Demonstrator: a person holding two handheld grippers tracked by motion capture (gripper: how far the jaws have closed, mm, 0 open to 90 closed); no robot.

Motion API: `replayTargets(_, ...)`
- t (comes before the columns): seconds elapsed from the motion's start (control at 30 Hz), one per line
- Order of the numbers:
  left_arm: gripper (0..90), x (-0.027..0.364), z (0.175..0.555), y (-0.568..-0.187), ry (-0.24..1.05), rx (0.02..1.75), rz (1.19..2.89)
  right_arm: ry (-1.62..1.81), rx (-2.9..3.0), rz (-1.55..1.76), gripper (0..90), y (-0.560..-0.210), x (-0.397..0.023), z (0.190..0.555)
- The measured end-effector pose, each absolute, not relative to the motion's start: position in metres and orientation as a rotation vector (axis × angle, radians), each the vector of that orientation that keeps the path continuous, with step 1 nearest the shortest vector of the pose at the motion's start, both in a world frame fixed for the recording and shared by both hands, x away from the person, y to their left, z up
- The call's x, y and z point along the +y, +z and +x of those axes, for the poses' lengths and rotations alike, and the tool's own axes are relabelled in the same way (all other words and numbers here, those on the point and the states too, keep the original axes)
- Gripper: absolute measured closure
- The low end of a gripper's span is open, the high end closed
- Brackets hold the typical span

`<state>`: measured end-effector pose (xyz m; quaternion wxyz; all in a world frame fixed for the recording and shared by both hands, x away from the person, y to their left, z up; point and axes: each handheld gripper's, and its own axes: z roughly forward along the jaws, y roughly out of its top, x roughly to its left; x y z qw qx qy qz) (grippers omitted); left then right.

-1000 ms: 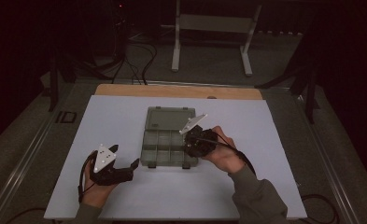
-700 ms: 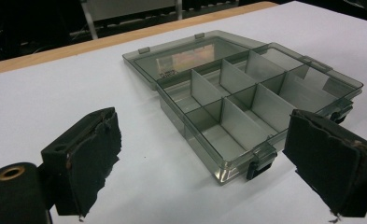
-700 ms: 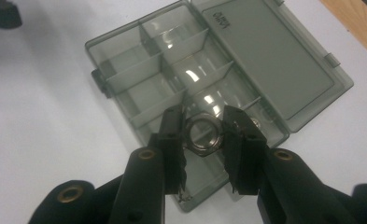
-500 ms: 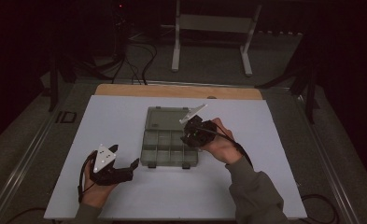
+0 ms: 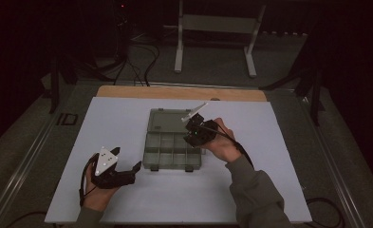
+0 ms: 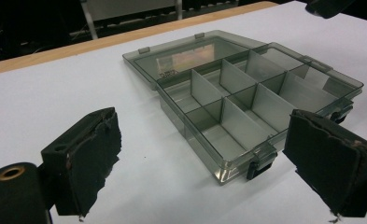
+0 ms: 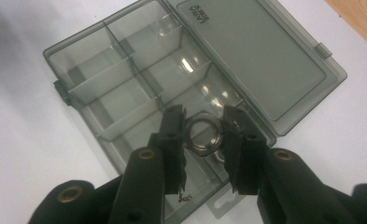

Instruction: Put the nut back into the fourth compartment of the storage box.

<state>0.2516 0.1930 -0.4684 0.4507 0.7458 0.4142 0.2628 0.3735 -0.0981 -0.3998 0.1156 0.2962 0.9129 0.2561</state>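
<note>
While right tongs (image 7: 203, 135) grip a nut (image 7: 203, 138) over the organizer box (image 7: 125, 93) (lid open), left tongs (image 6: 209, 158) gape wide.

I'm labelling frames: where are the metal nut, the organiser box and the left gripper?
metal nut (image 7: 203, 136), right gripper view, its ring.
organiser box (image 5: 167, 121), high view, open lid.
left gripper (image 5: 126, 166), high view, between its fingertips.
</note>
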Motion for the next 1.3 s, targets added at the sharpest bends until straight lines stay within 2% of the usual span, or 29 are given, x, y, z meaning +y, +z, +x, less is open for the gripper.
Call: replayTargets(1.3, 10.6, 0.193, 0.252, -0.469, 0.648, 1.023, 1.846, 0.626, 2.711, 0.967, 70.0, -0.43, -0.093, 0.398)
